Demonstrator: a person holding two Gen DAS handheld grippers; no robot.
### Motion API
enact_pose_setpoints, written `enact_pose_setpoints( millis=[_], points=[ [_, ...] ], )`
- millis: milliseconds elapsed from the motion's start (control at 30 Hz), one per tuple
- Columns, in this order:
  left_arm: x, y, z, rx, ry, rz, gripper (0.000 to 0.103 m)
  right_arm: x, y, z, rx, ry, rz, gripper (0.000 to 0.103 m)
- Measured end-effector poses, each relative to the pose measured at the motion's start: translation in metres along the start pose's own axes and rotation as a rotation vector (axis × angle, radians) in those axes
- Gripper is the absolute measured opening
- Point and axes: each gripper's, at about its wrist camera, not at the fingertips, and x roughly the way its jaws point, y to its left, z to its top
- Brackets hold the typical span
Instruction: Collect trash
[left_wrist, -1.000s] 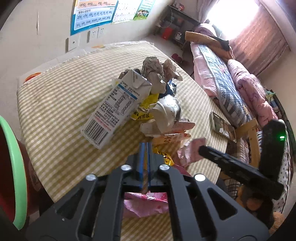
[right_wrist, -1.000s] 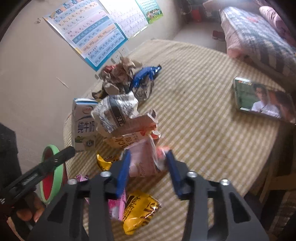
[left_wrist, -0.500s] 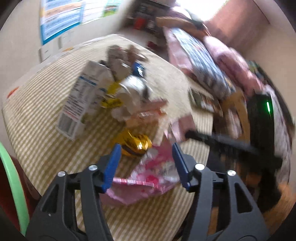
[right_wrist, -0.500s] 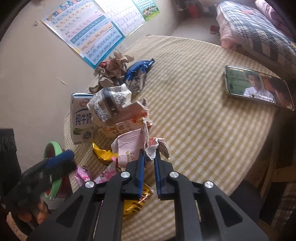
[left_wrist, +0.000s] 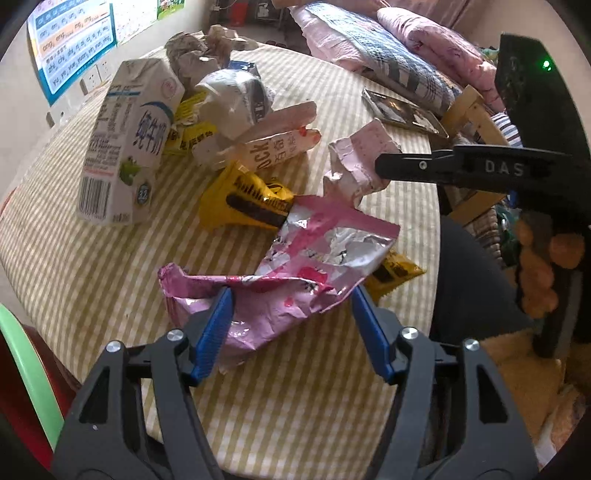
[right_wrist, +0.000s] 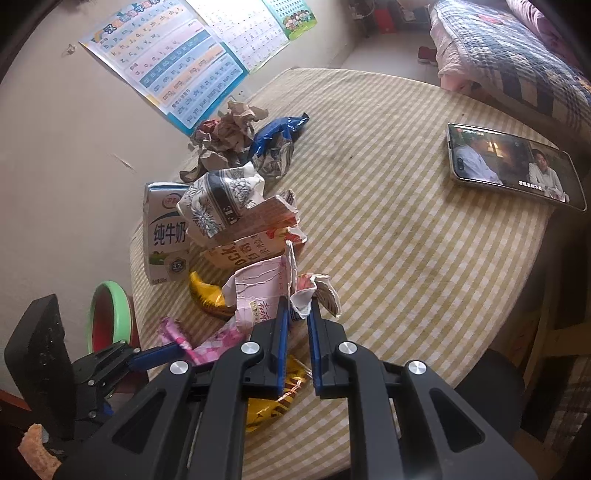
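Checked cloth on the round table (right_wrist: 406, 258) is mostly litter around the milk carton (left_wrist: 125, 147). Just beside it, right gripper (right_wrist: 297, 317) pinches a torn pink carton (right_wrist: 258, 288); left gripper (left_wrist: 291, 306), jaws closing, straddles a pink wrapper (left_wrist: 295, 266) unclamped. Most remains.
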Motion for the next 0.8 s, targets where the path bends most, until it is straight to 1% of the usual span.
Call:
enact_pose_setpoints(
  millis=[33,67,100,133,200,233,367,467,500,567,633,800],
  points=[
    [0.000,-0.002,0.001,0.000,-0.001,-0.007,0.041,-0.001,0.001,0.000,-0.001,0.000,0.001,0.011],
    [0.000,-0.002,0.001,-0.001,-0.002,-0.012,0.036,-0.001,0.002,0.000,-0.002,-0.002,0.001,0.012],
    [-0.001,-0.003,0.001,0.000,-0.005,-0.015,0.029,-0.001,0.004,0.000,-0.002,-0.003,0.002,0.012],
    [-0.003,-0.003,0.001,0.000,-0.011,-0.022,0.015,-0.002,0.005,0.000,-0.003,-0.004,0.002,0.012],
    [-0.009,-0.001,-0.001,-0.014,-0.029,-0.030,0.004,-0.003,0.008,0.001,-0.005,-0.006,0.006,0.012],
    [-0.013,0.001,-0.002,-0.025,-0.040,-0.029,0.000,-0.003,0.009,0.001,-0.007,-0.007,0.007,0.012],
    [-0.034,0.012,-0.006,-0.093,-0.100,-0.051,0.000,-0.007,0.017,0.003,-0.017,-0.017,0.020,0.012],
    [-0.055,0.024,-0.008,-0.160,-0.162,-0.064,0.000,-0.009,0.023,0.004,-0.024,-0.028,0.028,0.012],
    [-0.064,0.029,-0.009,-0.195,-0.196,-0.068,0.000,-0.012,0.026,0.005,-0.027,-0.036,0.032,0.012],
    [-0.076,0.035,-0.010,-0.229,-0.238,-0.062,0.000,-0.015,0.031,0.007,-0.034,-0.048,0.038,0.012],
    [-0.089,0.040,-0.009,-0.256,-0.286,-0.037,0.000,-0.019,0.037,0.009,-0.043,-0.059,0.043,0.012],
    [-0.111,0.052,-0.002,-0.323,-0.367,-0.014,0.000,-0.027,0.051,0.012,-0.065,-0.082,0.061,0.012]
  ],
)
